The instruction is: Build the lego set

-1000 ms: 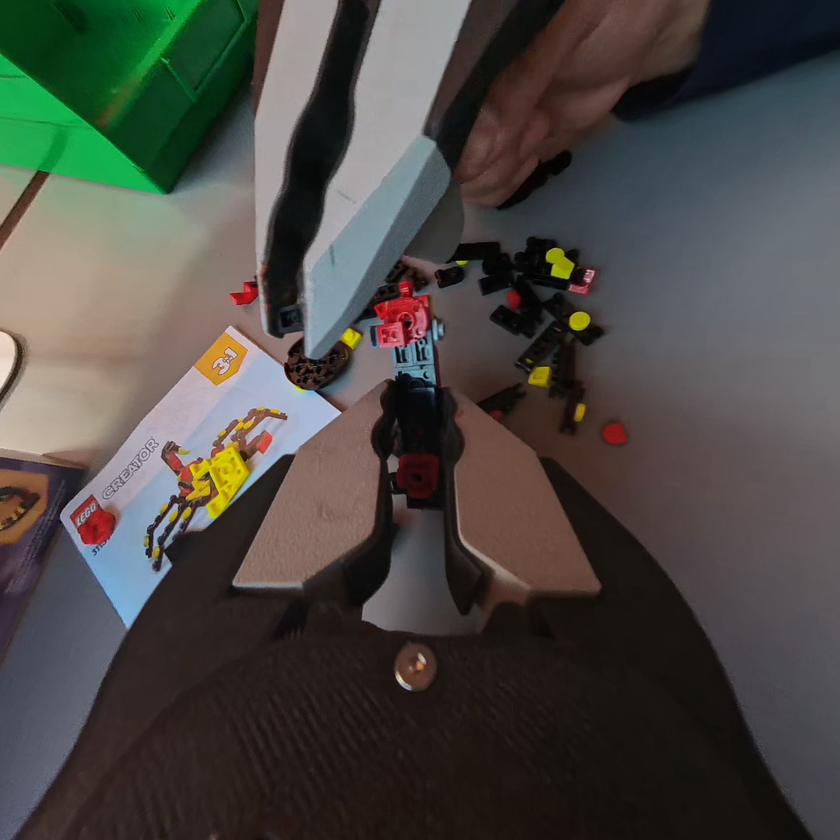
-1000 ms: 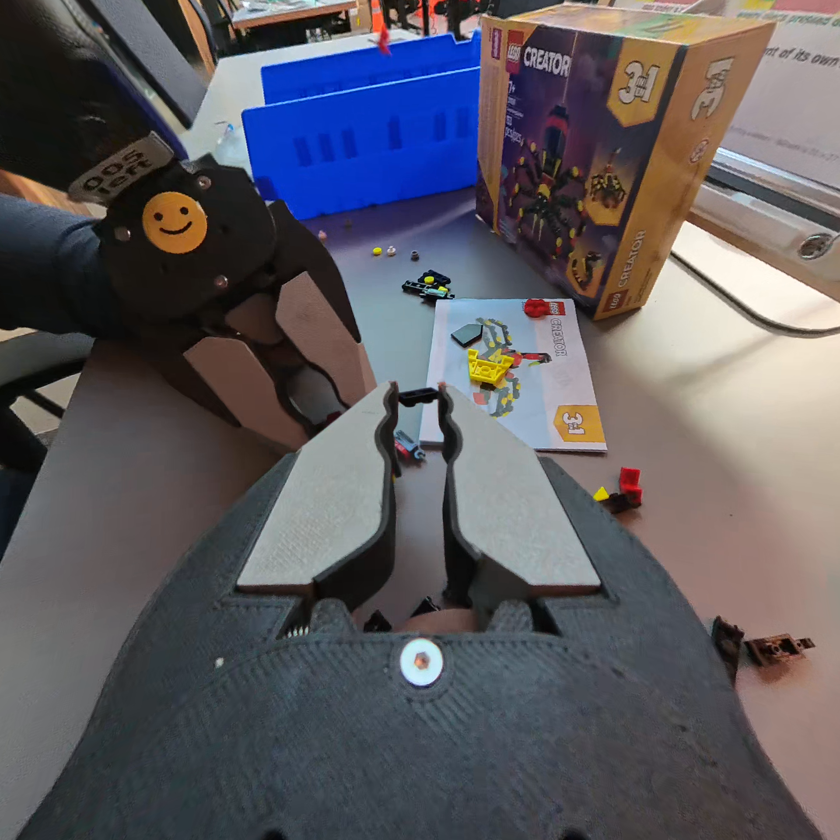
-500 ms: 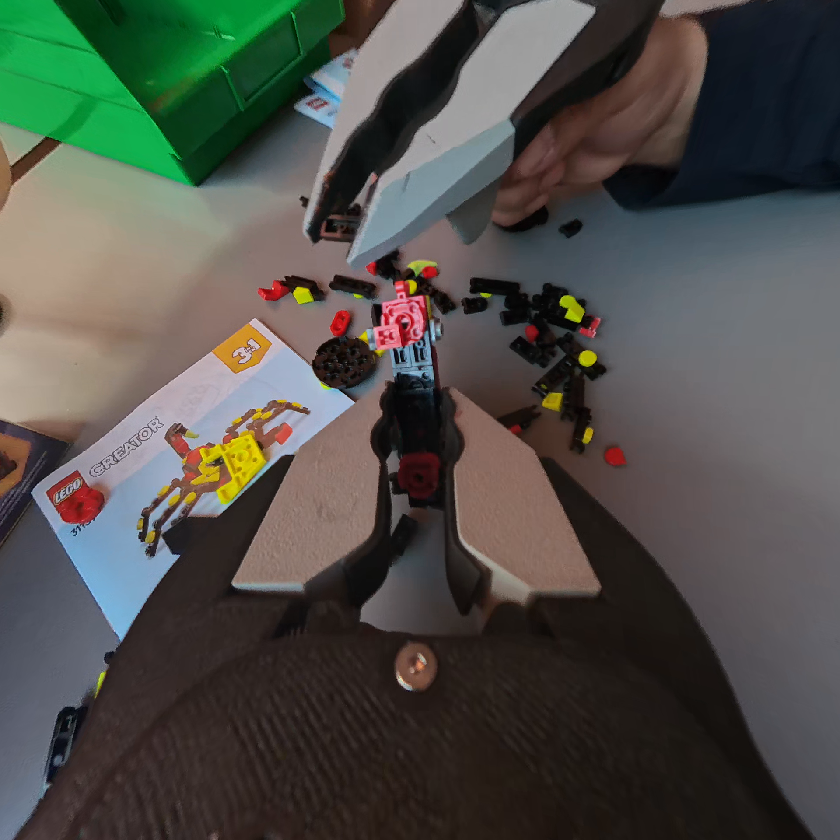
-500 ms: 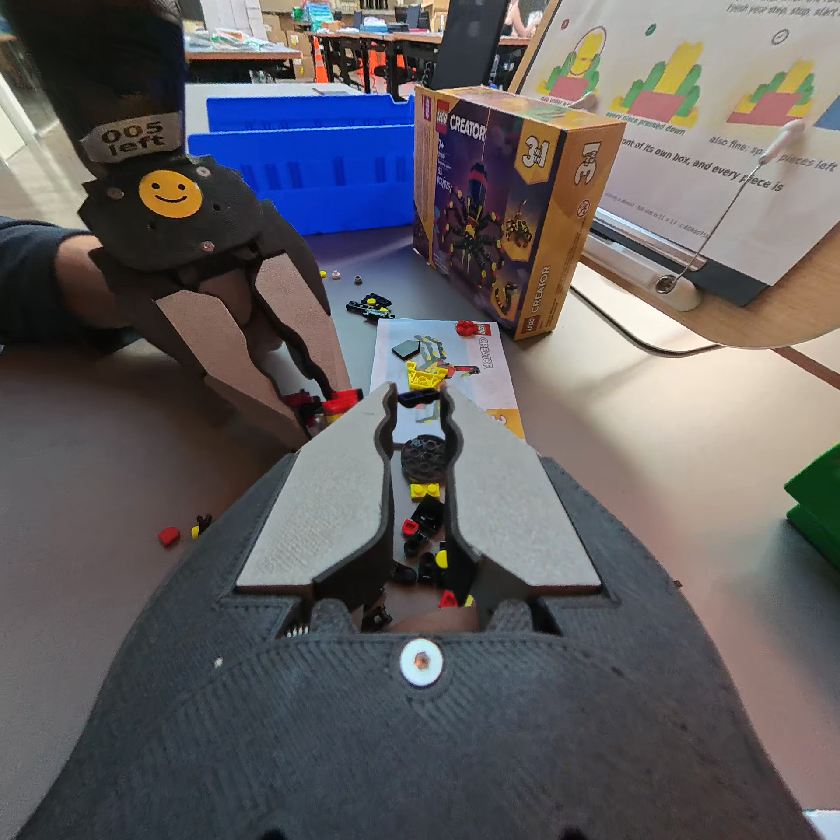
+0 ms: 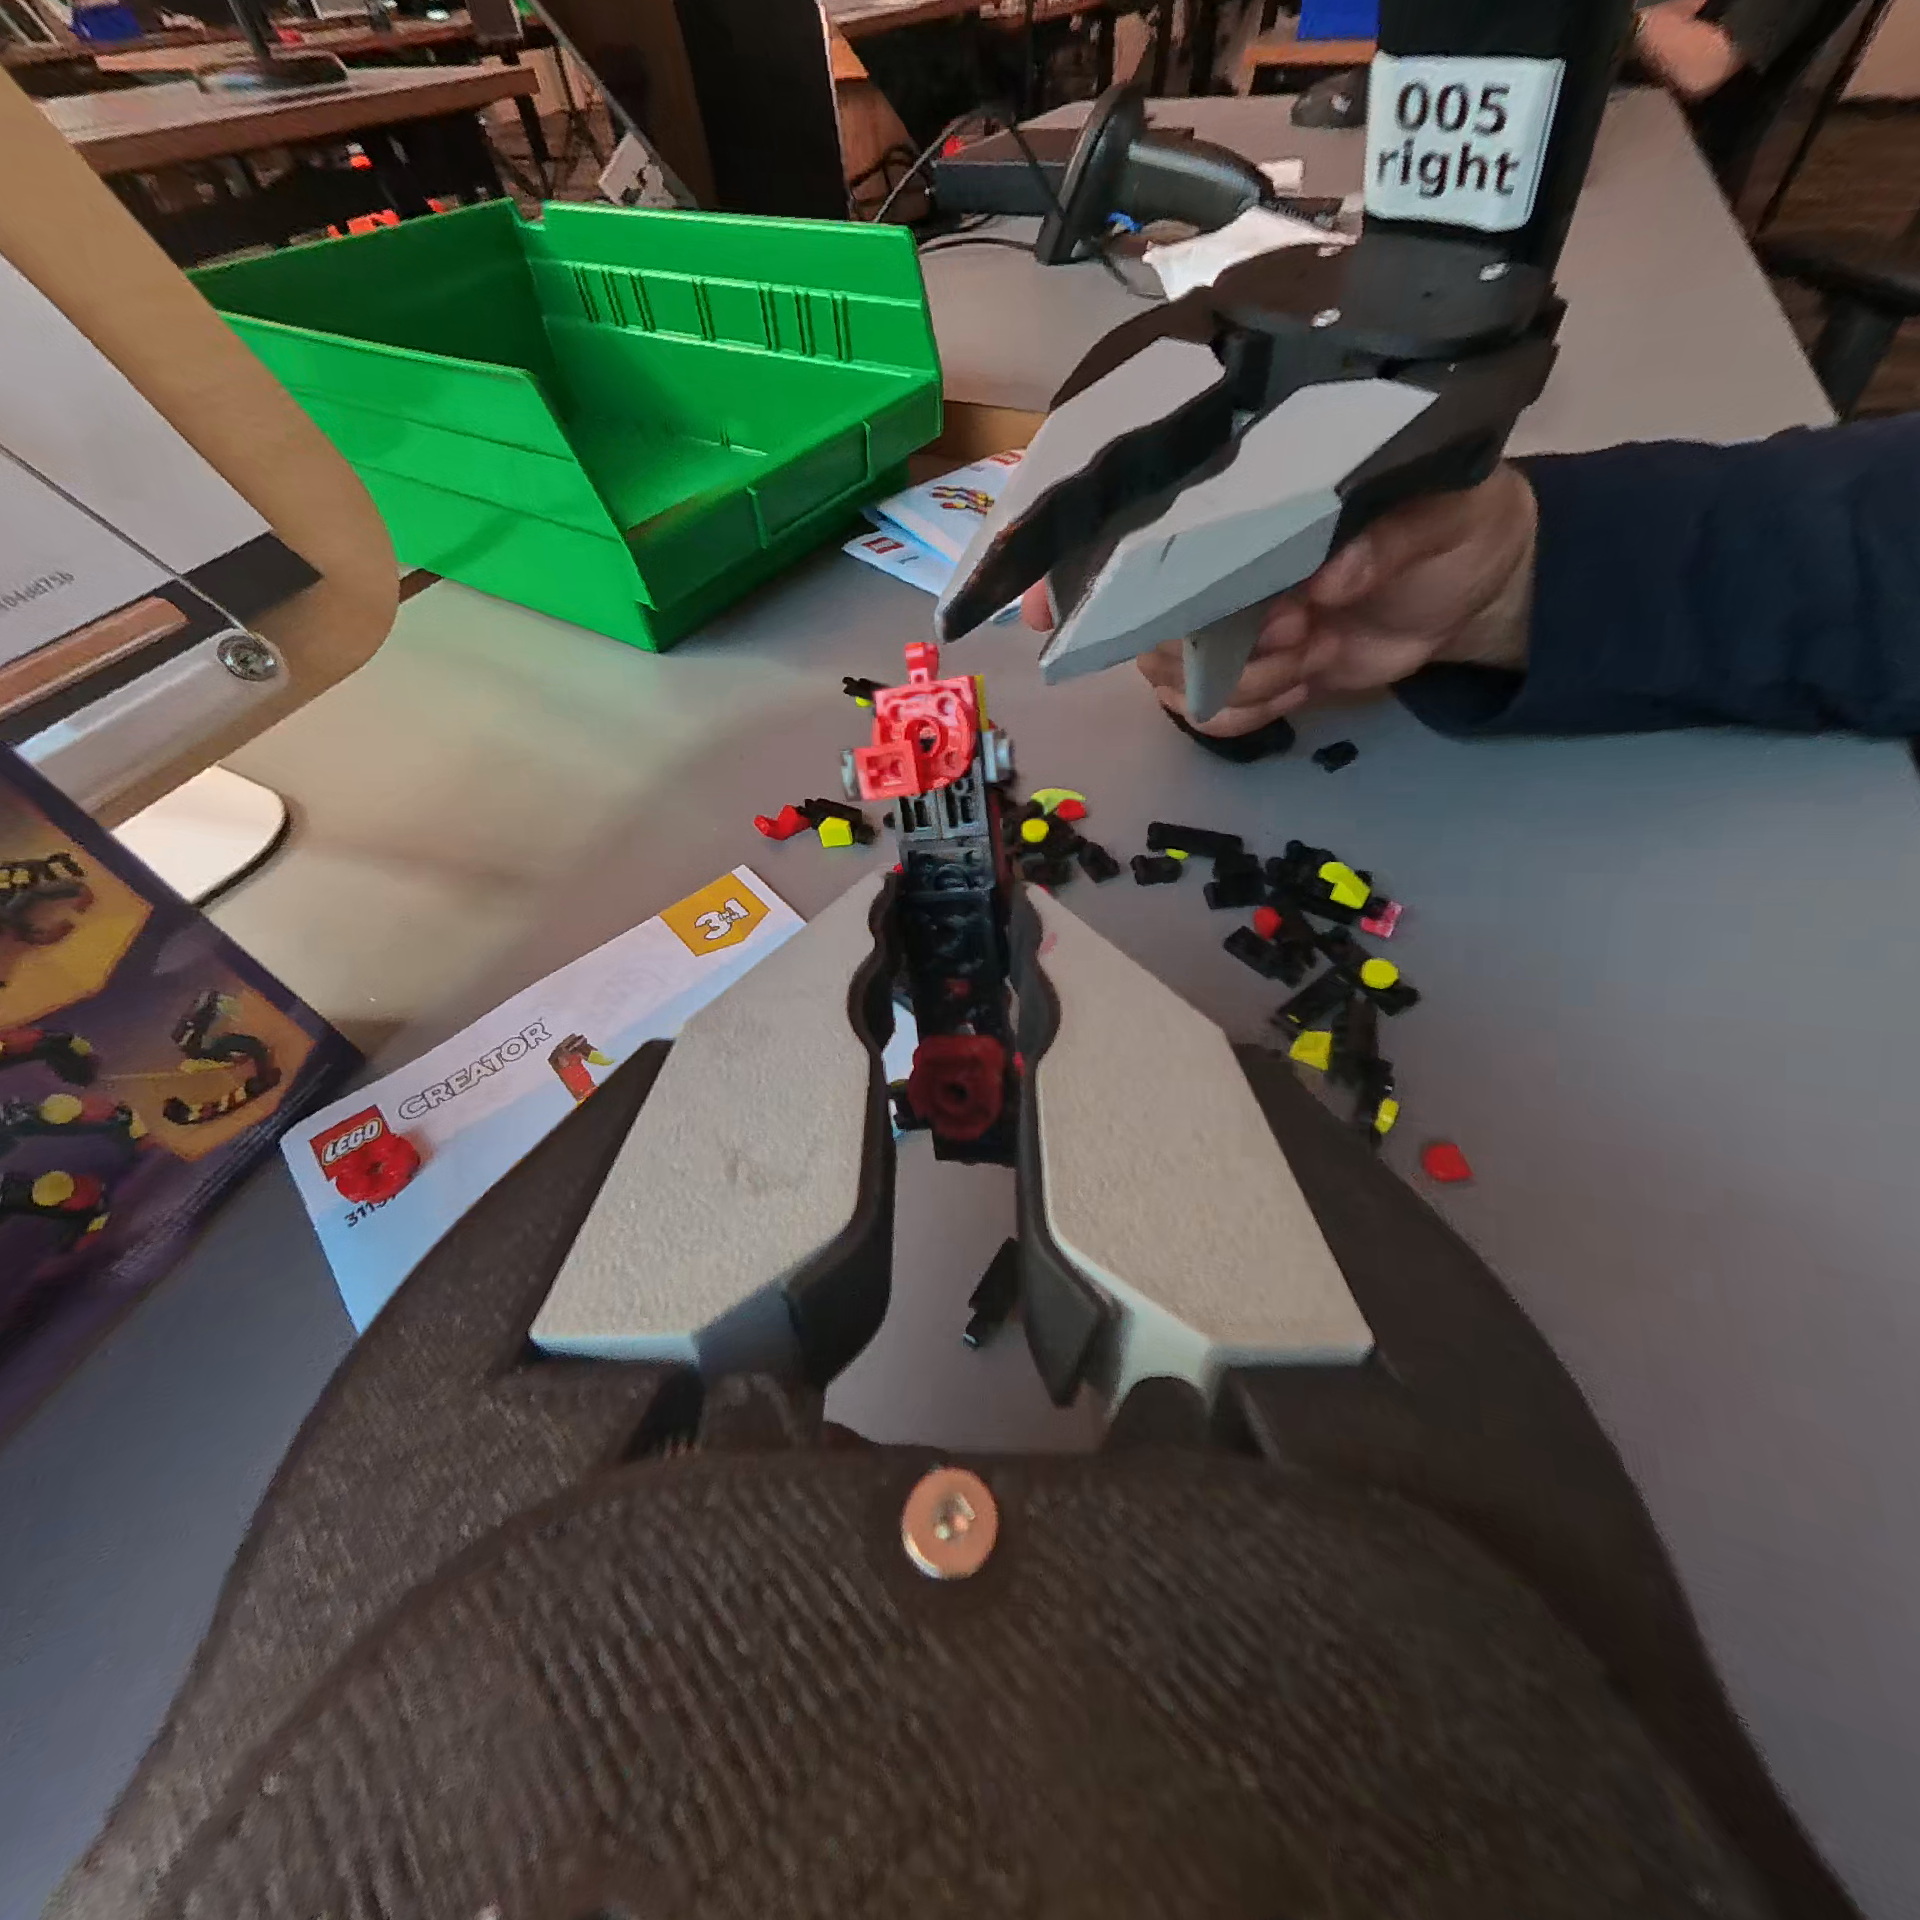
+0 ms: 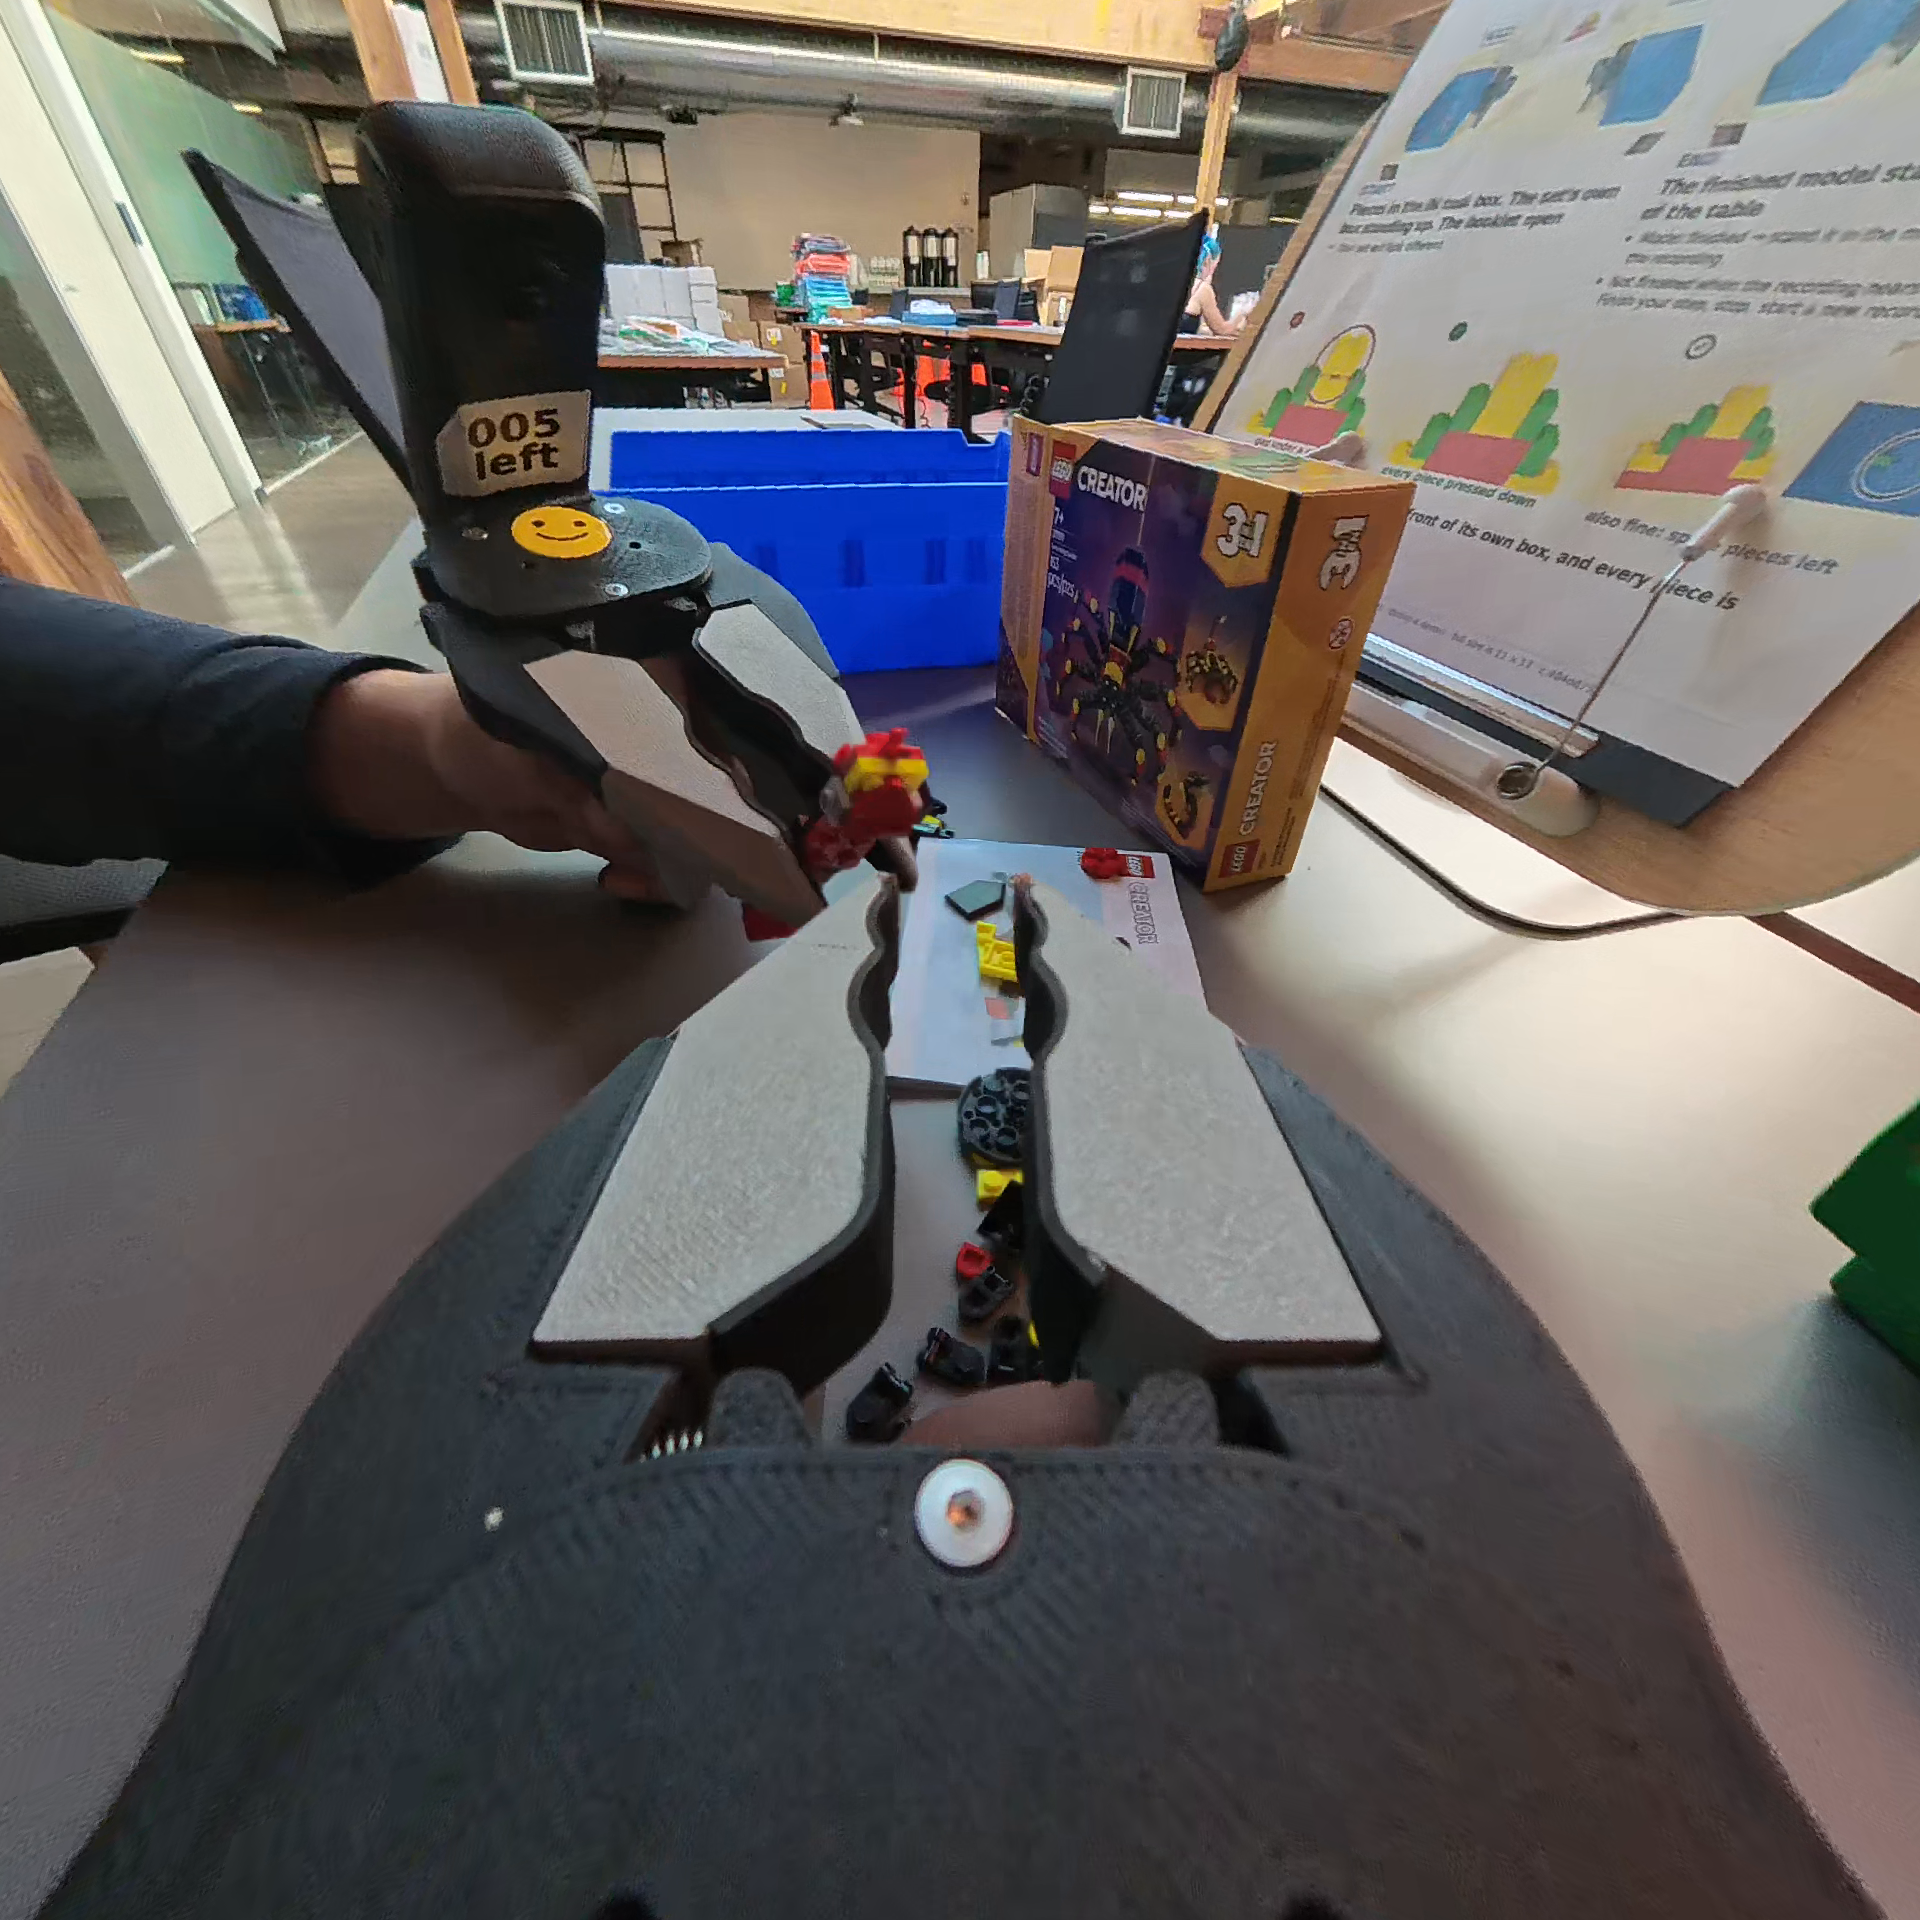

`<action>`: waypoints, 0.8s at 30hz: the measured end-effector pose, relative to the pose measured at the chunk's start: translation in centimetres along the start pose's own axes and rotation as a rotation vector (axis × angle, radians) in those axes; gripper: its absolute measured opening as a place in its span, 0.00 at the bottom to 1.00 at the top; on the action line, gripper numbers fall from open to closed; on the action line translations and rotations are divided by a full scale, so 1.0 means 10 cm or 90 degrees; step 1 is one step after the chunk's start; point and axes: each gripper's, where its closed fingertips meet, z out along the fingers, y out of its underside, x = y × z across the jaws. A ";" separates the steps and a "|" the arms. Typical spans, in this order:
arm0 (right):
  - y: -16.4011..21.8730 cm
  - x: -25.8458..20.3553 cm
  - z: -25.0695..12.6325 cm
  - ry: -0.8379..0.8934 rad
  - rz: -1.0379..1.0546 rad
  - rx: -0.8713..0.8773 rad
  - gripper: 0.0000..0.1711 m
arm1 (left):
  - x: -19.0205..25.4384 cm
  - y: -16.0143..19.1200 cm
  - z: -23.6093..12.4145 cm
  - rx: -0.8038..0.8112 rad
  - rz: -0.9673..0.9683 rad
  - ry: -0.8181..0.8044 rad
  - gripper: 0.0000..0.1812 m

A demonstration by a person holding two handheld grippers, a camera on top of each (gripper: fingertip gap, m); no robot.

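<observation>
At the far left of my left wrist view I see a corner of the purple set box (image 5: 114, 1049), then one instruction booklet (image 5: 540, 1049) with a single red round piece (image 5: 371, 1164) lying on it. Upper left of centre stands one green bin (image 5: 623, 416), which looks empty.

In the middle, my left gripper (image 5: 951, 925) is clamped on the partial model (image 5: 940, 831), a narrow black and grey stack with a red cluster at its far end, lifted off the table (image 5: 1662, 1039). Just right of that red end my right gripper (image 5: 997, 644) hangs with its jaws slightly parted; I see nothing between them, here or in its own view.

At centre right lie the loose pieces (image 5: 1299, 935), black, yellow and red, too many and too overlapped for an exact count; well over a dozen.

In the right wrist view one blue bin (image 6: 831, 530) sits behind the left gripper.

I judge the build partly done: one stack is assembled and most parts are unplaced.
</observation>
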 end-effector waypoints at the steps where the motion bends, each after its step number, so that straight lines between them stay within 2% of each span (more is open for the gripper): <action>1: 0.00 -0.03 0.01 -0.006 -0.003 0.000 0.11 | 0.00 0.02 0.01 -0.009 0.011 -0.012 0.09; 5: 0.01 -0.11 0.04 -0.019 -0.021 -0.009 0.12 | -0.05 0.07 0.06 -0.041 0.064 -0.074 0.09; 13: 0.05 -0.13 0.06 -0.008 -0.062 -0.030 0.12 | -0.03 0.25 0.14 -0.126 0.253 -0.147 0.09; 18: 0.21 -0.15 0.11 0.038 -0.222 -0.099 0.11 | -0.02 0.30 0.16 -0.158 0.323 -0.167 0.09; 24: 0.41 -0.15 0.21 0.078 -0.321 -0.188 0.09 | -0.05 0.37 0.17 -0.211 0.421 -0.206 0.09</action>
